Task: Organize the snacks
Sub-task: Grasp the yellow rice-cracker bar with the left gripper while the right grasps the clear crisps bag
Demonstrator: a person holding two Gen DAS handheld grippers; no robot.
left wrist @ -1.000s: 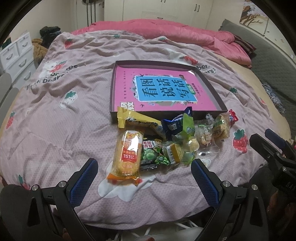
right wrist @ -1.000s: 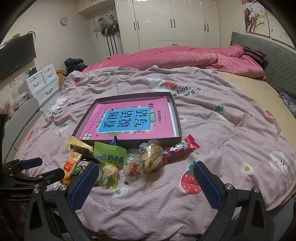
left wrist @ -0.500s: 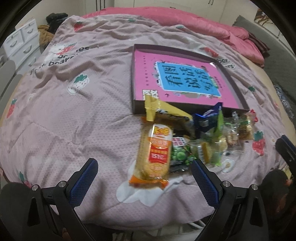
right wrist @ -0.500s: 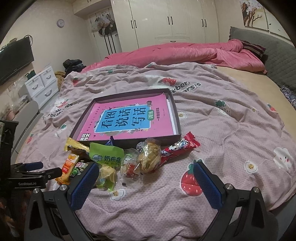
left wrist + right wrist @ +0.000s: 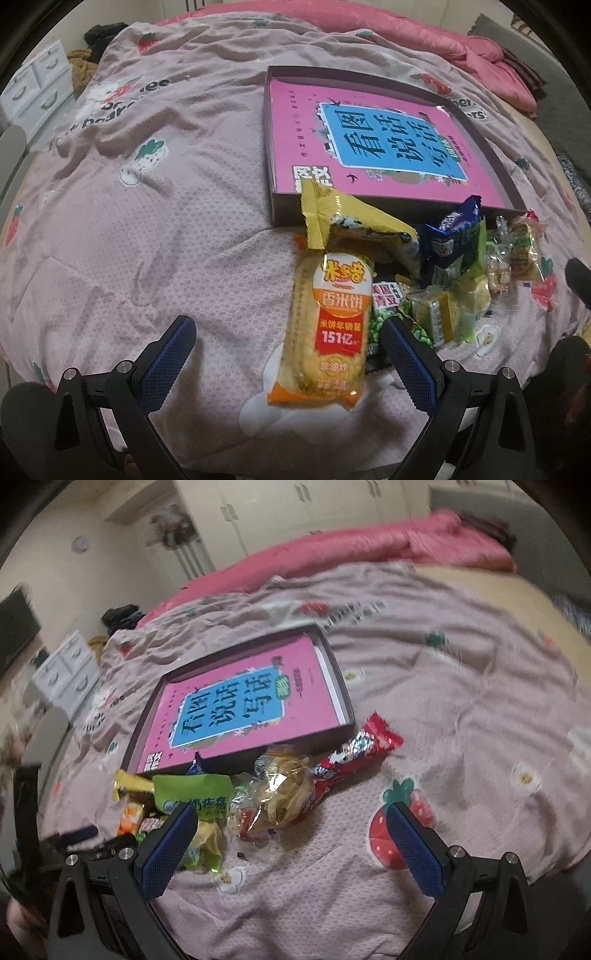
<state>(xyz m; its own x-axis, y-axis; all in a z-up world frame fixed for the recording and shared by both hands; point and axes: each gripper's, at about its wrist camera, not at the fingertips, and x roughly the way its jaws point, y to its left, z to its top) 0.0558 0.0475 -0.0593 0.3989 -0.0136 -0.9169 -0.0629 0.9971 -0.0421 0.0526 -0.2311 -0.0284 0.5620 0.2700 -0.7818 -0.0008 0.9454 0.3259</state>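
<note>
Here, open room first: left of the snack heap point(image 5: 413, 280) the quilt point(image 5: 140, 221) lies bare, wrinkled, out to its near edge. In the right wrist view more bare quilt runs right of the heap, past a strawberry print.

Left gripper point(image 5: 288, 354) — jaws spread wide, nothing between the pads. The rice cracker pack point(image 5: 332, 328) lies lengthwise in the gap, nearer the right-hand finger; contact cannot be told. Right gripper point(image 5: 291, 843) — jaws also spread, empty, hanging over the quilt at the heap's near right; its left finger overlaps the green packs in view.

Box point(image 5: 280, 210): shallow, dark-walled, open. Inside, a pink book point(image 5: 369, 147) with a blue title panel fills nearly the whole floor. No snack in it.

The heap sits on the quilt against the box's near wall: yellow wrapper point(image 5: 343, 218) leaning on that wall, blue pack point(image 5: 450, 236), green pea bag point(image 5: 384, 325), clear-wrapped cakes point(image 5: 284, 794), red bar point(image 5: 354, 757) at the box's near right corner.

Room: pink duvet point(image 5: 369, 550) at the far end of the bed, white wardrobes point(image 5: 280, 509) behind, white drawers point(image 5: 66, 672) at left, wall clock point(image 5: 80, 544). The right wrist view is motion-blurred.
</note>
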